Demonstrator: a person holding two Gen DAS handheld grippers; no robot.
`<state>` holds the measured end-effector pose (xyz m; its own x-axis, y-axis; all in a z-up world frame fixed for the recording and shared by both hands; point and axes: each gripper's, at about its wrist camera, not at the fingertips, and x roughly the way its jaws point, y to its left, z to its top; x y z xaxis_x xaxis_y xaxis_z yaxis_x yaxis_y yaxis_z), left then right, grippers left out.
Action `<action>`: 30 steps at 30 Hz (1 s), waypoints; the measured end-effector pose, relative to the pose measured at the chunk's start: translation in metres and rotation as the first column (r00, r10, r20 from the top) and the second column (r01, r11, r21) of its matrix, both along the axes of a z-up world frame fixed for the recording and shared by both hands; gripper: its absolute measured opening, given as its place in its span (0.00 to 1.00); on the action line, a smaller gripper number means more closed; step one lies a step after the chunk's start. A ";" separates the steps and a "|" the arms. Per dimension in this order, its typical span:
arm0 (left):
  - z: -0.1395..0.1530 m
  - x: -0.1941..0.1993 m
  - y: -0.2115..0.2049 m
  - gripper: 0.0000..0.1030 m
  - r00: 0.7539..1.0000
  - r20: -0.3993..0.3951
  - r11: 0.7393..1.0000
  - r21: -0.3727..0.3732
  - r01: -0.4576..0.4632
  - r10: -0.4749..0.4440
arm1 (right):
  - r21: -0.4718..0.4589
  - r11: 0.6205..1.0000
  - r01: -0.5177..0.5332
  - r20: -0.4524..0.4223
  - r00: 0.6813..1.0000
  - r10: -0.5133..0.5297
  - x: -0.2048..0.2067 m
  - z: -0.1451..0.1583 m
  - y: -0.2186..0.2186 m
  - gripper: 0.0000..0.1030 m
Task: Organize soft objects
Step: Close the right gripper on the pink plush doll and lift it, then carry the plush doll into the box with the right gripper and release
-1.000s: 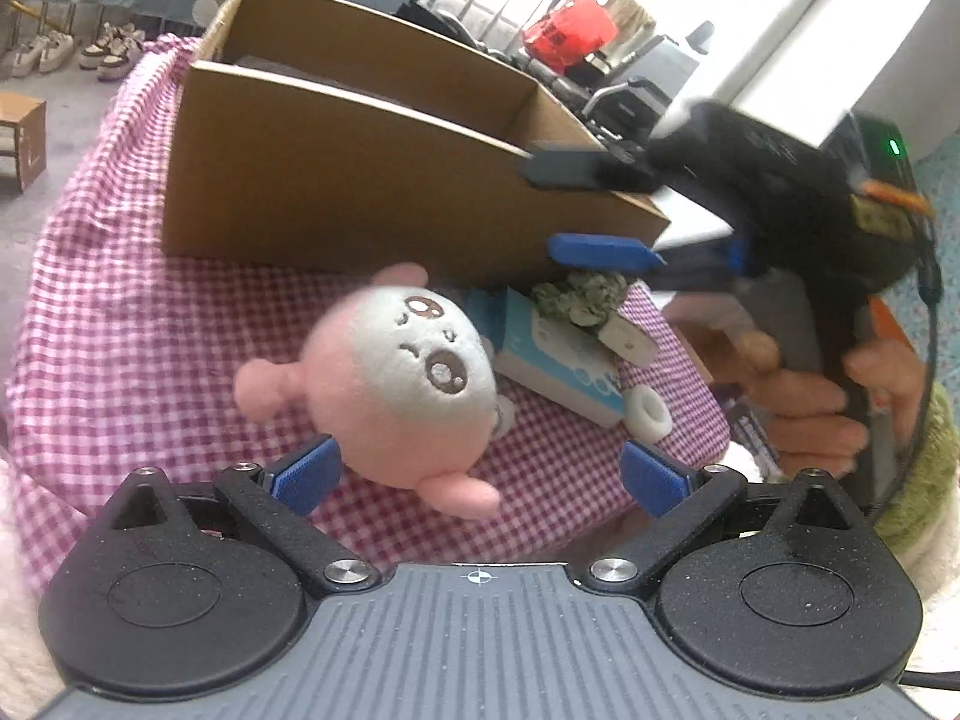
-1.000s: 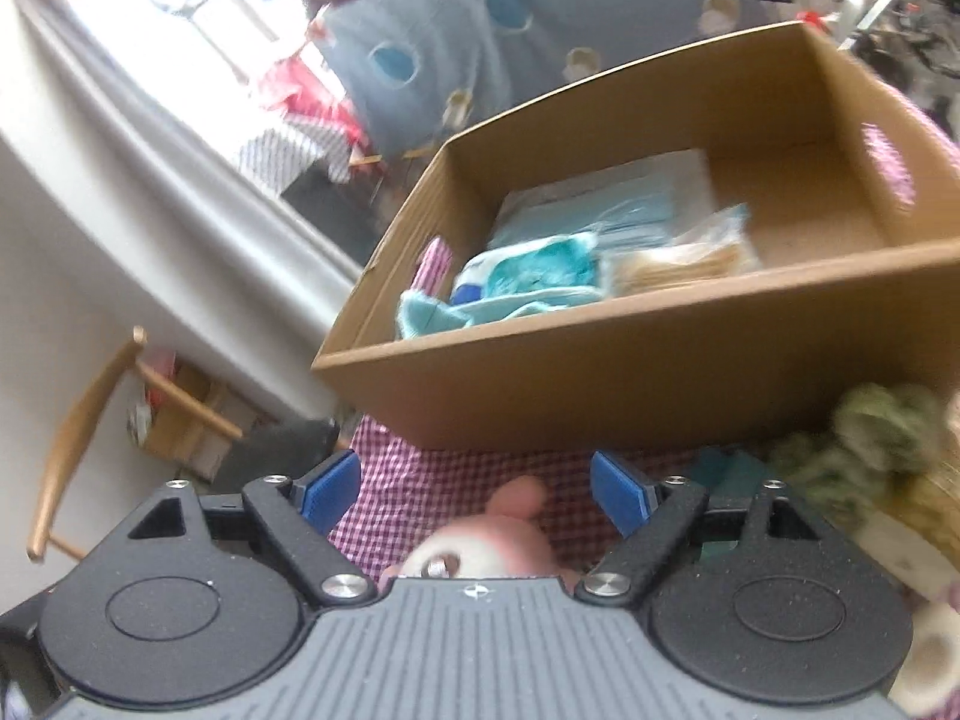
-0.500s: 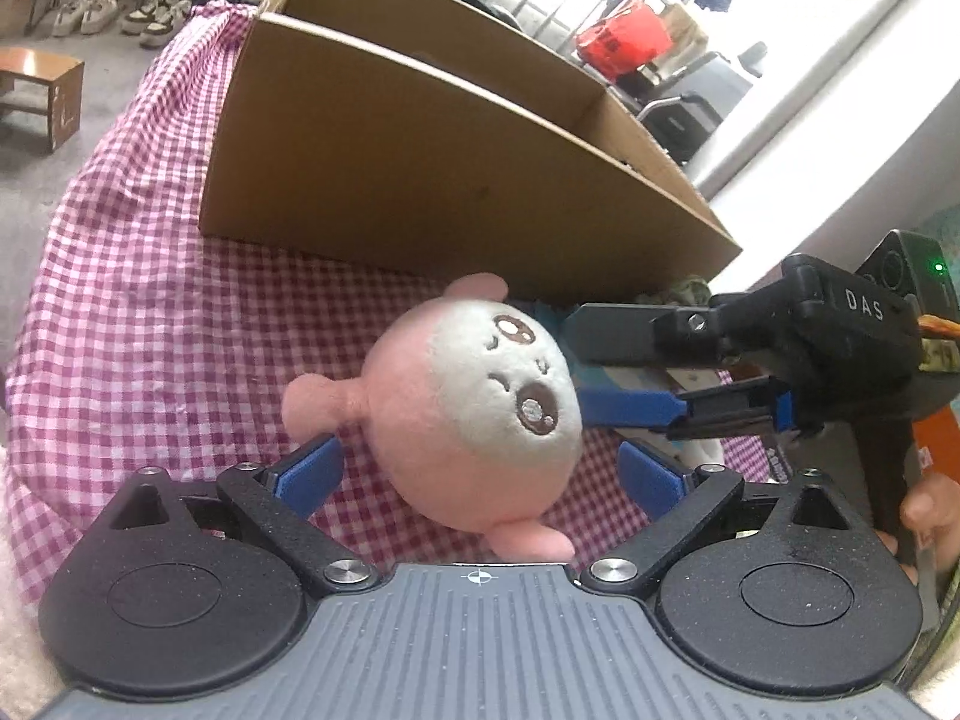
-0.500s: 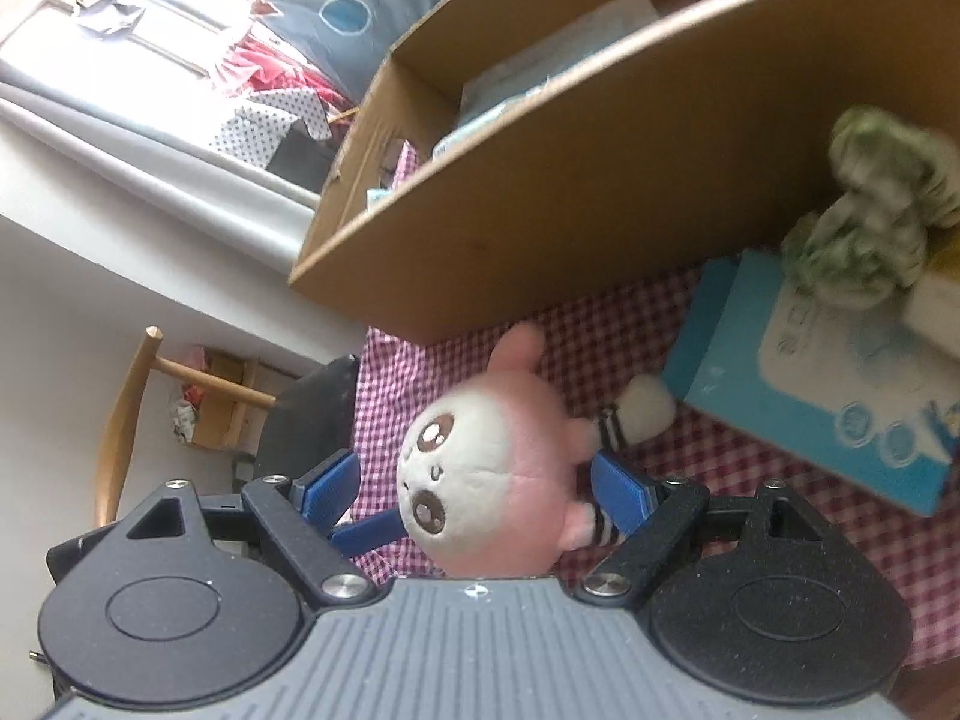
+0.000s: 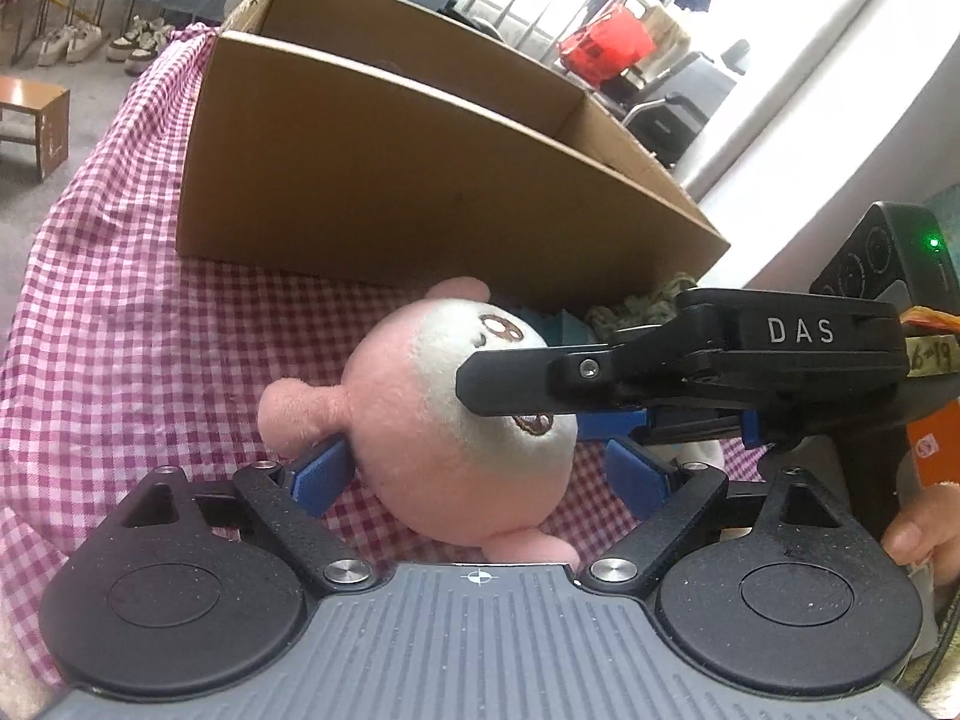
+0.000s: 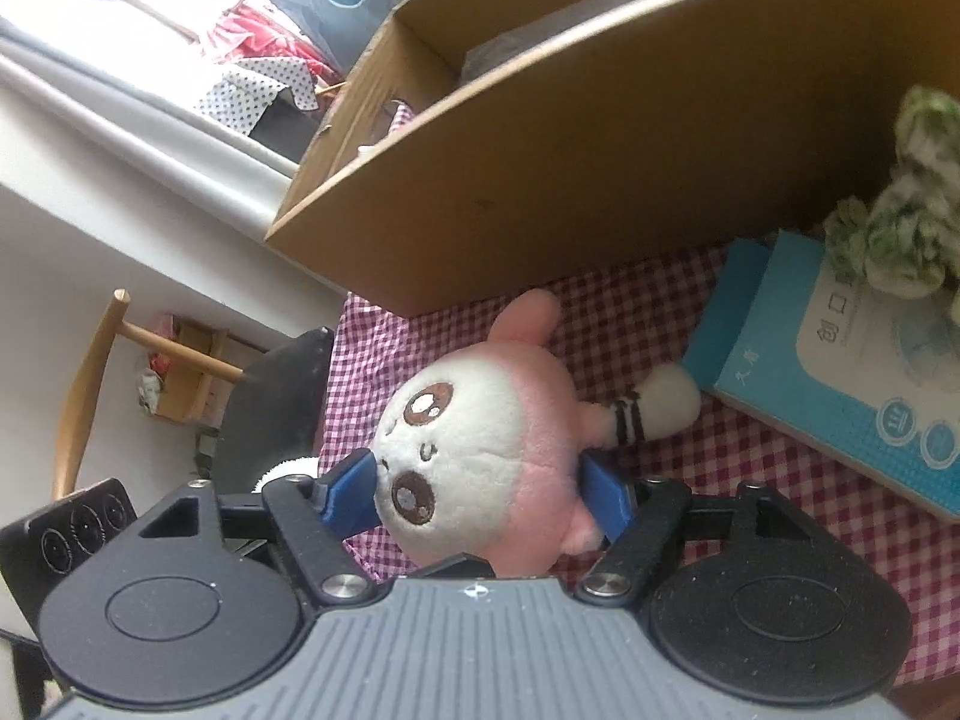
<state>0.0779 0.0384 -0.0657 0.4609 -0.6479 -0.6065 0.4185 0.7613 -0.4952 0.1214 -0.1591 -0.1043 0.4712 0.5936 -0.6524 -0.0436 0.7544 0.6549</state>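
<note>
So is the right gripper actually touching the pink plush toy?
Touching. The right wrist view shows the right gripper with both blue fingers pressed into the sides of the pink plush toy, no gap on either side.

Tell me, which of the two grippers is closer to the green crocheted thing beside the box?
Right. The right gripper, closed around the pink plush, reaches in from the green crocheted piece's side. The left gripper sits beyond the plush, farther away.

A wooden chair stands off the table; shoes line the floor beside a stool.
</note>
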 end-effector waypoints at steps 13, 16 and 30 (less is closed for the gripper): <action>0.071 -0.027 0.007 0.88 0.978 0.211 0.999 0.049 0.002 -0.012 | -0.083 0.995 -0.062 0.227 0.971 0.079 -0.029 0.065 0.022 0.73; 0.095 -0.024 -0.001 0.88 0.961 0.274 0.997 0.074 0.012 -0.032 | -0.111 0.991 -0.073 0.320 0.941 0.105 -0.033 0.093 0.024 0.73; 0.130 0.114 -0.110 0.89 0.960 0.197 0.974 0.149 0.170 -0.198 | -0.241 0.970 -0.031 0.422 0.897 0.133 0.050 0.176 -0.047 0.74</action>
<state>0.1922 -0.0717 0.0644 0.4665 -0.6558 -0.5935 0.6413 0.7129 -0.2837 0.1716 -0.2063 0.0713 0.6922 0.5063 -0.5142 -0.3515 0.8589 0.3724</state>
